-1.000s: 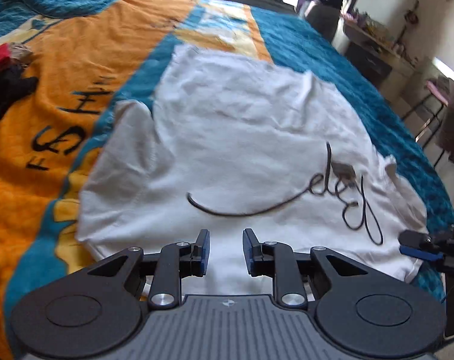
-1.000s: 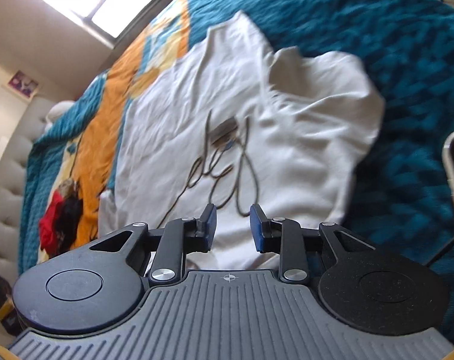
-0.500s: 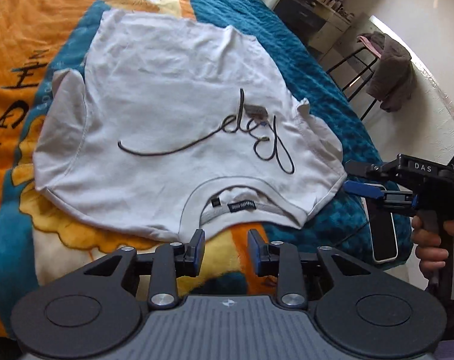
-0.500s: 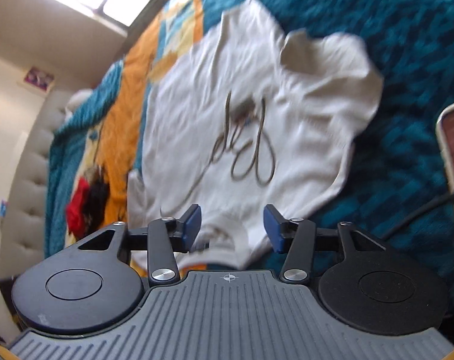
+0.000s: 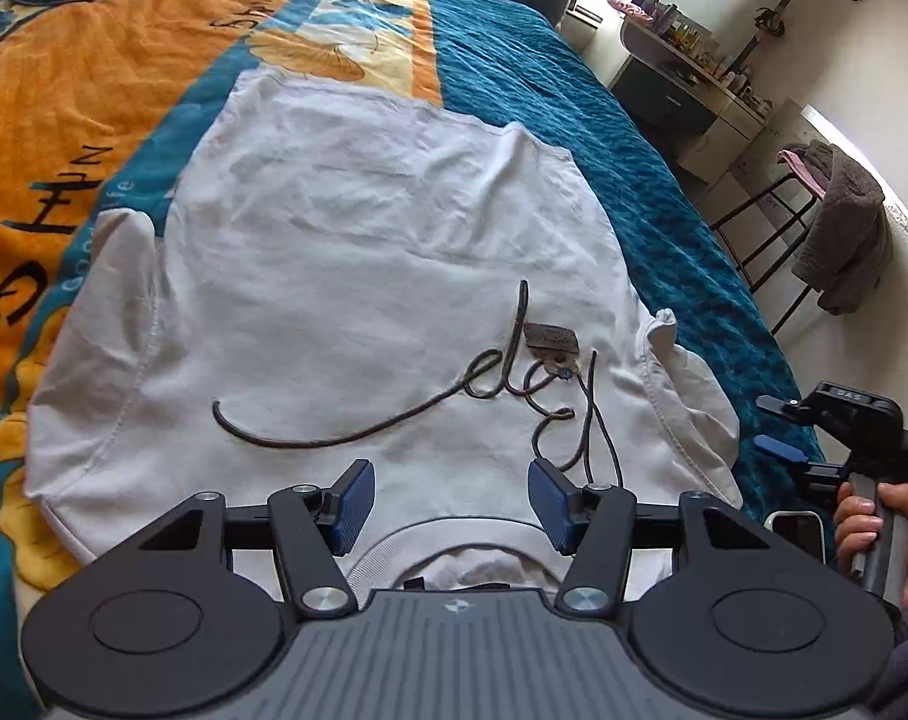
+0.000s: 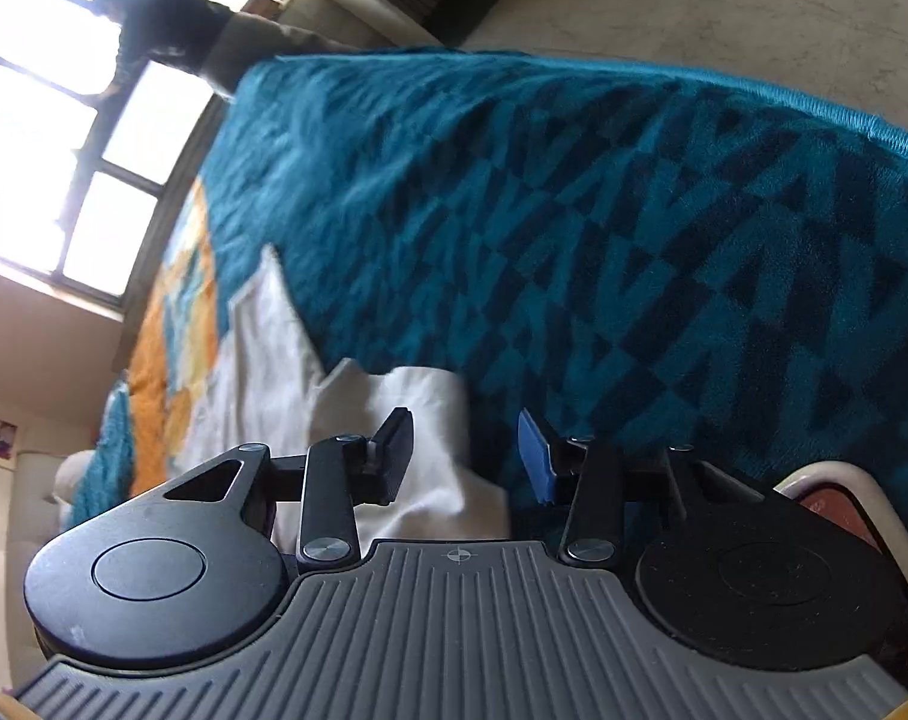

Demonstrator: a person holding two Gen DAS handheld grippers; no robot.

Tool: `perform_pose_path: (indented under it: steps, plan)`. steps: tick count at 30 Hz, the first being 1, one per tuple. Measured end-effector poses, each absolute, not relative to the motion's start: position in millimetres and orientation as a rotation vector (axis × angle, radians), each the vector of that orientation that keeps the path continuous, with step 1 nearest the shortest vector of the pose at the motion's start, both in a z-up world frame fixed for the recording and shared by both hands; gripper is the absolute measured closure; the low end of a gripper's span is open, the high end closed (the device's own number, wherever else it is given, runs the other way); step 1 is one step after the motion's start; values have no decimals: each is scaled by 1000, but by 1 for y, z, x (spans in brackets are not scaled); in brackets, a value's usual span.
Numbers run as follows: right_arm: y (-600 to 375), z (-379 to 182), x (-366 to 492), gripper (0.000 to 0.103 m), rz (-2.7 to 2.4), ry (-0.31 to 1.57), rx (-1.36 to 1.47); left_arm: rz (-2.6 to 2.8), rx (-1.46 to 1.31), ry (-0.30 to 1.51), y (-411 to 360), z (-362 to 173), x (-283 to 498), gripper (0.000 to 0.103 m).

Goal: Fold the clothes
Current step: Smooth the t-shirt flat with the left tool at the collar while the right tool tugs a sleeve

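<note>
A white T-shirt (image 5: 358, 276) with a dark cursive script print lies spread flat, front up, on the bed, its collar (image 5: 454, 546) nearest me. My left gripper (image 5: 451, 495) is open and empty, just above the collar. My right gripper (image 6: 463, 450) is open and empty, low over the shirt's right sleeve (image 6: 418, 420) at the bed's edge. The right gripper also shows in the left wrist view (image 5: 781, 426), held in a hand beside that sleeve (image 5: 688, 396).
The bed has an orange and teal blanket (image 5: 82, 90) (image 6: 574, 228). A phone (image 5: 796, 531) lies at the bed's near right edge. A person (image 6: 178, 30) stands at the window. A chair with draped clothes (image 5: 838, 228) and a dresser (image 5: 688, 84) stand to the right.
Both grippers have opened wider. The left one has moved forward over the collar. The right one has dropped low and swung toward the right sleeve and bed edge.
</note>
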State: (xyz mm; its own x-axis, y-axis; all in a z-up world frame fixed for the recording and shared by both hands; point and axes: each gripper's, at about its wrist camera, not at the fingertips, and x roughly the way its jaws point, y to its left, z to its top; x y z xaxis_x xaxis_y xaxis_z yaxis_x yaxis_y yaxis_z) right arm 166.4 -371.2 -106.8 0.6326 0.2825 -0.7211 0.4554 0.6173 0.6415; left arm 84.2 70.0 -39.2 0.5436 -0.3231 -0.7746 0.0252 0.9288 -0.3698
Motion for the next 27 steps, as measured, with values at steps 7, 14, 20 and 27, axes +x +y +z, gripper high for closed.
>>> perform_pose_path:
  steps: [7, 14, 20, 27]
  plan:
    - [-350, -118, 148, 34, -39, 1003, 1027, -236, -369, 1045, 66, -61, 79, 49]
    - [-335, -149, 161, 39, 105, 1010, 1116, -234, -416, 1054, 66, -65, 76, 49]
    - [-346, -169, 154, 42, 177, 731, 1299, -203, -423, 1048, 72, -64, 73, 49]
    - [-355, -164, 165, 64, 91, 611, 1287, -117, -365, 1058, 75, -71, 70, 48]
